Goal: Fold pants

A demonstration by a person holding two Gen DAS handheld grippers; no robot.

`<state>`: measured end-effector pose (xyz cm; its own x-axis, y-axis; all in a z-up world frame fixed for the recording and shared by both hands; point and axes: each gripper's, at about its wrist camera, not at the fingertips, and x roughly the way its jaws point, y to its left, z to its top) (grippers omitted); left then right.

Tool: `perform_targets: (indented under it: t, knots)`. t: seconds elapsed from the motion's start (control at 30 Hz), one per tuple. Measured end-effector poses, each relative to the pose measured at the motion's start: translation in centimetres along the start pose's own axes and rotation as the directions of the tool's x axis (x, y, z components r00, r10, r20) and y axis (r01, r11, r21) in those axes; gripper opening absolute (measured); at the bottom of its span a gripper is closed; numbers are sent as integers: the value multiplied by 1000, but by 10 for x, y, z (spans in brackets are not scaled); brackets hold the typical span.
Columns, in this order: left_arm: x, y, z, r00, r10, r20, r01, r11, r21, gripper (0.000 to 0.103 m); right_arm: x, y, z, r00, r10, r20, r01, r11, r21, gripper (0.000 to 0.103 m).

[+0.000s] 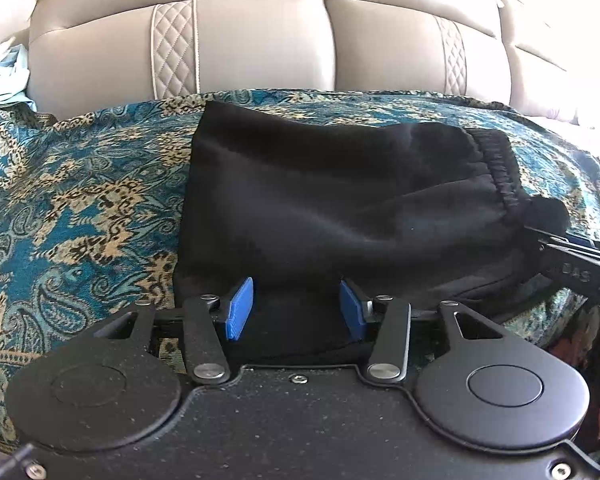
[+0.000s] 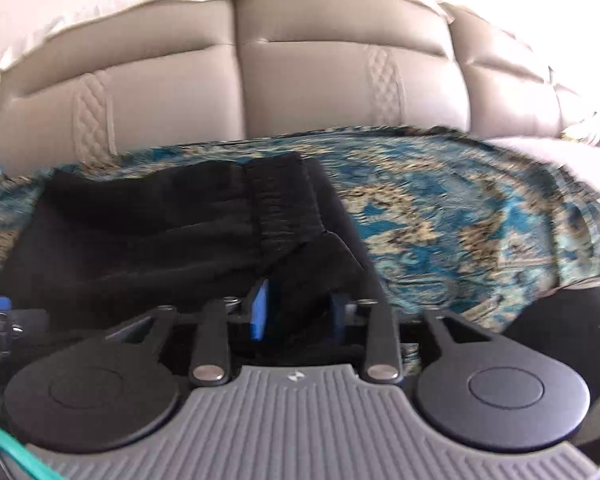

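Black pants lie folded into a short stack on a teal paisley blanket, their elastic waistband at the right end. My left gripper stands open over the stack's near edge, its blue pads apart with black cloth lying between them. In the right wrist view, the pants fill the left half and the waistband runs away from the camera. My right gripper is open at the waistband corner, a hump of cloth between its pads. Its tips also show beside a bunched corner.
The blanket covers the seat of a beige leather sofa whose quilted back rises close behind the pants. A pale blue cloth lies at the far left. Patterned blanket stretches bare to the left and right of the pants.
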<state>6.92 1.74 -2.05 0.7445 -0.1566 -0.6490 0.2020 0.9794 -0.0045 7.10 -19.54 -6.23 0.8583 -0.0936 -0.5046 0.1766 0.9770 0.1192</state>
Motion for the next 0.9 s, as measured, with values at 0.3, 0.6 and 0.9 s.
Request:
perform_targets:
  t: [0.3,0.6,0.9]
  knots:
    - [0,20,-3,999,49,-3,-49,998,-29,47,-8,-8,-10,993,100,-56,-93,988,127,72]
    - [2,27,0,999,45,-18,-46,997,-57,47,27,-25,2,985,166,-40,-146,939,311,28]
    - [7,22,5,999,34,-33,-35,998,-58,47,19,-12,2,997,1,-76,9,991,133,47]
